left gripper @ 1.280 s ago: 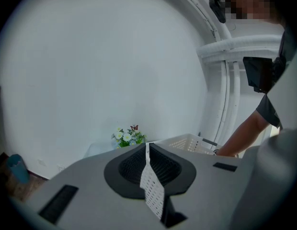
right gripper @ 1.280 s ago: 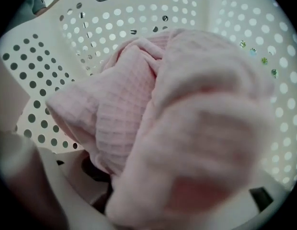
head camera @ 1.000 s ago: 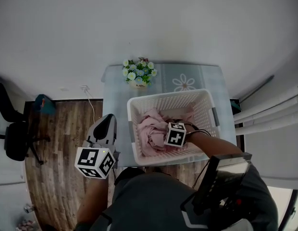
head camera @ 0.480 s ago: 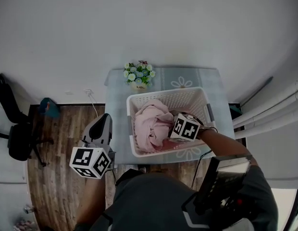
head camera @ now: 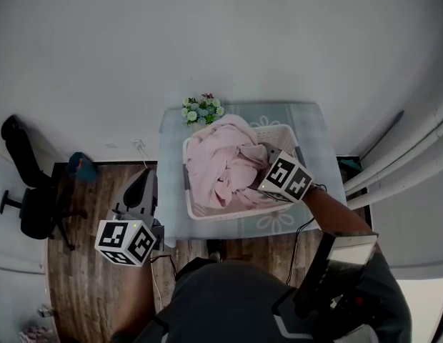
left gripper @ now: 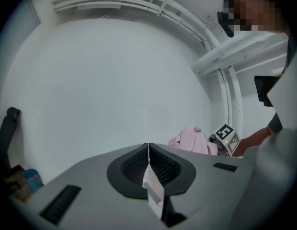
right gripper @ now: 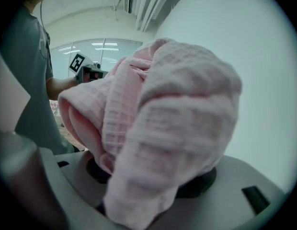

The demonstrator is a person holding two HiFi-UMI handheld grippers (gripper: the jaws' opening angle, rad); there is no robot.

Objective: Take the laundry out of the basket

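One pink cloth (head camera: 218, 164) over white basket (head camera: 236, 211)

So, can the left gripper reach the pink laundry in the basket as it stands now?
Probably yes: nothing stands between the left gripper and the pink laundry heaped over the basket rim. But its jaws are shut and aim past it.

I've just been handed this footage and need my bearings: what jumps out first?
A big bunch of pink cloth, gripped by the right tongs, bulges up out of the white basket on the table. The left tongs hang shut and empty to the table's left, over the wood floor. A small pot of flowers sits behind the basket.
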